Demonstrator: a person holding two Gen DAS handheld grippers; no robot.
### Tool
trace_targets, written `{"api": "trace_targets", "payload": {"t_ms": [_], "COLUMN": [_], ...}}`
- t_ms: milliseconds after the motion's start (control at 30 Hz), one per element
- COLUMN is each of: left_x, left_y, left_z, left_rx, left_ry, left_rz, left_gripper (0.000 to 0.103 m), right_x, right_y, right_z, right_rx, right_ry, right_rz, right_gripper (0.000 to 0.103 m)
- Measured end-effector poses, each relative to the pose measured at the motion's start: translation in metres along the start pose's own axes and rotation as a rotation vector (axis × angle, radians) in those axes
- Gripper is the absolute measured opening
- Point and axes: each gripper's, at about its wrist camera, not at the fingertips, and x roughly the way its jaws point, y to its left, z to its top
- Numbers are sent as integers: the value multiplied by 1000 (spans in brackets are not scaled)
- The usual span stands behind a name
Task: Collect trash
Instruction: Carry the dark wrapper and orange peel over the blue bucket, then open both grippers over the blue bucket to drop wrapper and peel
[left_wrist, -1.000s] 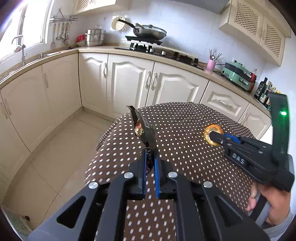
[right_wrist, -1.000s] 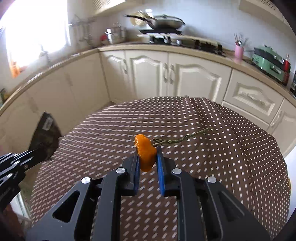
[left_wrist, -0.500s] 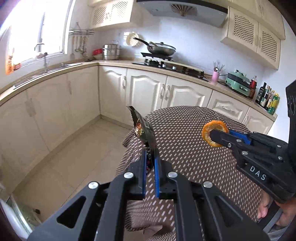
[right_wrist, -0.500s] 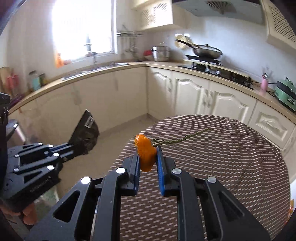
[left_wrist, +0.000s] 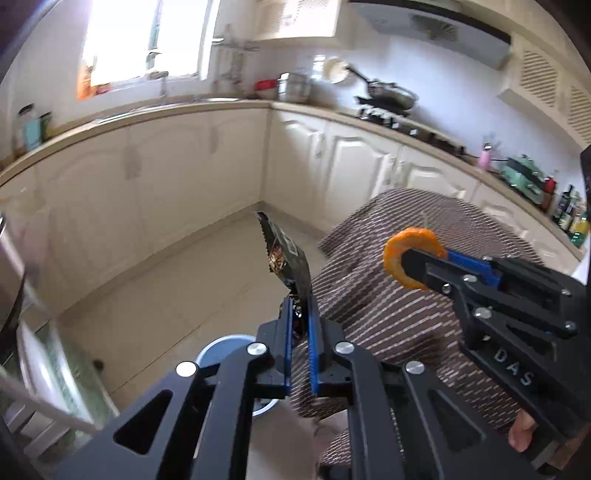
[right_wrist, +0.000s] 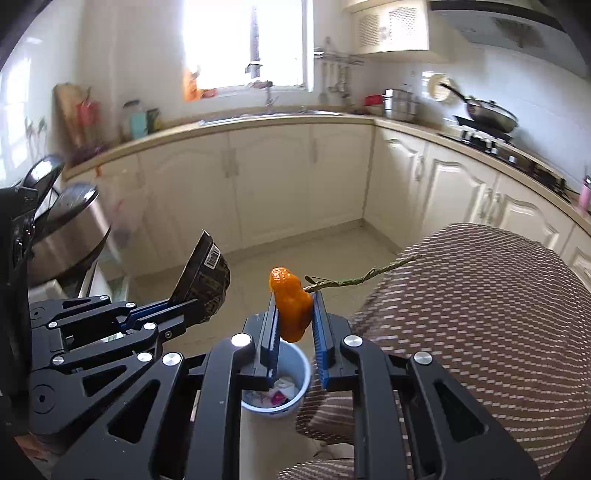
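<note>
bin (right_wrist: 275, 384) sits on floor below both loads | left gripper (left_wrist: 300, 314) pinches wrapper (left_wrist: 284, 258) | right gripper (right_wrist: 293, 314) clamps orange peel (right_wrist: 291, 302) | you centre each over the rim, then let go low

The floor (right_wrist: 295, 251) between the cupboards (right_wrist: 266, 177) and the table (right_wrist: 498, 295) is open. The bin (right_wrist: 299, 369) stands near, just left of the table's edge, open on top.
</note>
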Motion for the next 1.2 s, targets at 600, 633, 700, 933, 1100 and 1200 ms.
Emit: {"api": "trace_targets", "payload": {"t_ms": [600, 633, 700, 933, 1100, 1200], "left_x": [99, 111, 130, 186, 203, 200], "left_y": [94, 96, 99, 95, 97, 94], "left_z": [-73, -76, -78, -67, -47, -40], "left_rx": [-132, -136, -143, -126, -142, -133], "left_ry": [253, 275, 303, 344, 307, 275], "left_rz": [115, 114, 110, 93, 31, 29], "left_gripper": [7, 7, 7, 7, 12, 35], "right_x": [136, 141, 153, 188, 201, 204], "right_y": [56, 55, 51, 33, 23, 17], "right_z": [-77, -78, -82, -86, -86, -86], "right_rx": [-46, -40, -29, 12, 57, 74], "right_ry": [248, 255, 269, 285, 287, 287], "right_rz": [75, 74, 69, -4, -29, -37], "right_gripper": [15, 15, 15, 15, 15, 15]}}
